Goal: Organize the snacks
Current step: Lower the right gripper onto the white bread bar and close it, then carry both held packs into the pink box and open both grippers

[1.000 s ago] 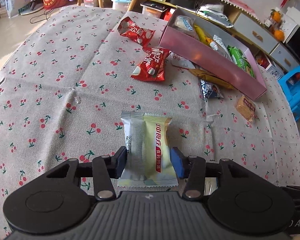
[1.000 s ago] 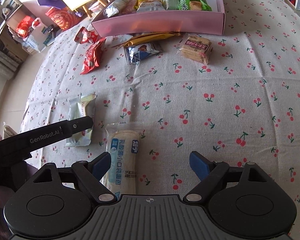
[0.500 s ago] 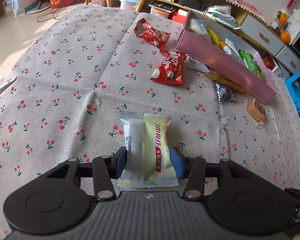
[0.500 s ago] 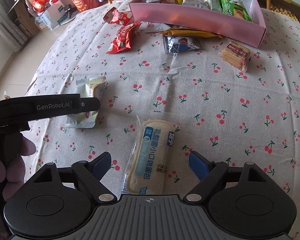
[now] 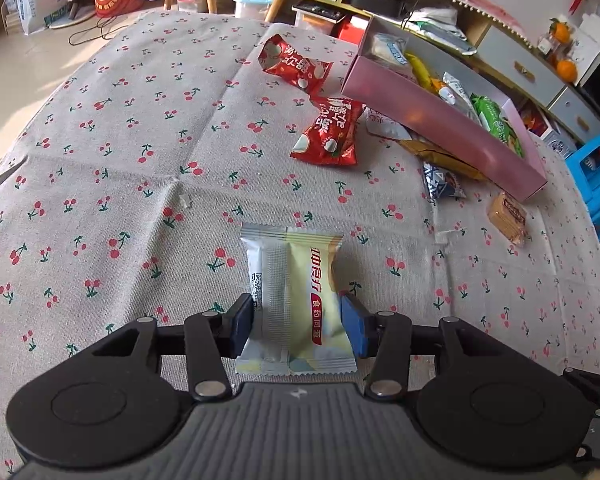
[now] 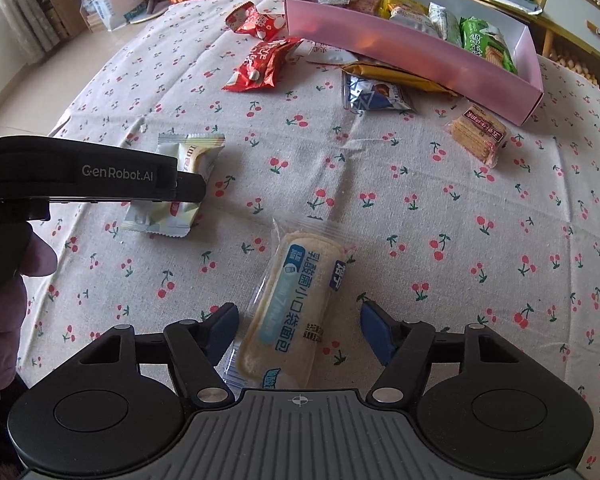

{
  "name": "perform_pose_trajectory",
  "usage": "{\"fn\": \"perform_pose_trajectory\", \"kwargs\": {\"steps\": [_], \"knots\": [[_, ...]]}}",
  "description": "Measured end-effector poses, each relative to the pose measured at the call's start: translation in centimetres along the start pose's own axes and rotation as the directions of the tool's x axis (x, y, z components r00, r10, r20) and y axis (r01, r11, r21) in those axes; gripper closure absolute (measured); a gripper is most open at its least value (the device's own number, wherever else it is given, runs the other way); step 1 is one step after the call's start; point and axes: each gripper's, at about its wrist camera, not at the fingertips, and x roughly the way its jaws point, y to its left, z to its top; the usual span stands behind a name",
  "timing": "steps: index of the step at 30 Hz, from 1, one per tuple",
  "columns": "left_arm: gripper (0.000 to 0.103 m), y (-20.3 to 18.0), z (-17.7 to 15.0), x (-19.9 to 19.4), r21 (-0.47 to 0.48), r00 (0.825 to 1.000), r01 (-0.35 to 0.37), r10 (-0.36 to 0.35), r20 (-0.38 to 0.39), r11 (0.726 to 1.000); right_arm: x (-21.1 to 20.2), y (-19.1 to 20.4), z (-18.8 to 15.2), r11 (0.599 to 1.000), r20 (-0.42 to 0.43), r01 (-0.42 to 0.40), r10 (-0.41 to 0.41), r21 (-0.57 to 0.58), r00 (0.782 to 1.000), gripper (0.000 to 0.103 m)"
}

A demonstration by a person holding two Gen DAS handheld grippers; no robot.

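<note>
My left gripper (image 5: pixel 297 322) is shut on a pale yellow and white snack packet (image 5: pixel 294 300) and holds it above the cherry-print tablecloth. It also shows in the right wrist view (image 6: pixel 180 176), partly behind the left gripper's body (image 6: pixel 100 172). My right gripper (image 6: pixel 298 330) is open, its jaws on either side of a clear-wrapped bread packet (image 6: pixel 296 300) that lies on the cloth. The pink box (image 5: pixel 452 128) holding several snacks stands at the far right; it also shows in the right wrist view (image 6: pixel 404 44).
Two red packets (image 5: pixel 328 132) (image 5: pixel 294 64), a blue-white packet (image 5: pixel 440 184), a yellow-brown packet (image 5: pixel 436 152) and a cracker pack (image 5: pixel 508 216) lie loose by the box. Cabinets, a blue stool (image 5: pixel 596 176) and bags stand beyond the table.
My left gripper has lifted the yellow packet off the cloth and risen. My right gripper has moved left until the bread packet lies between its open jaws.
</note>
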Motion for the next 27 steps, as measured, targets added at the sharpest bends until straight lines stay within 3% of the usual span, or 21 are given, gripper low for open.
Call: {"fn": "perform_pose_trajectory", "kwargs": {"steps": [6,14,27], "knots": [[0.059,0.04,0.0,0.0,0.001,1.0,0.001,-0.001,-0.001,1.0,-0.1,0.16,0.07,1.0,0.004,-0.002,0.002,-0.007,1.0,0.044],[0.059,-0.01,-0.04,-0.03,0.0,1.0,0.002,-0.002,-0.001,1.0,-0.26,0.54,0.08,0.999,0.02,0.012,-0.011,-0.043,1.0,0.066],[0.059,-0.32,0.24,-0.6,0.002,1.0,0.028,-0.028,0.009,1.0,-0.93,0.21,0.53,0.997,0.07,0.053,-0.048,-0.065,0.996,0.07]]}}
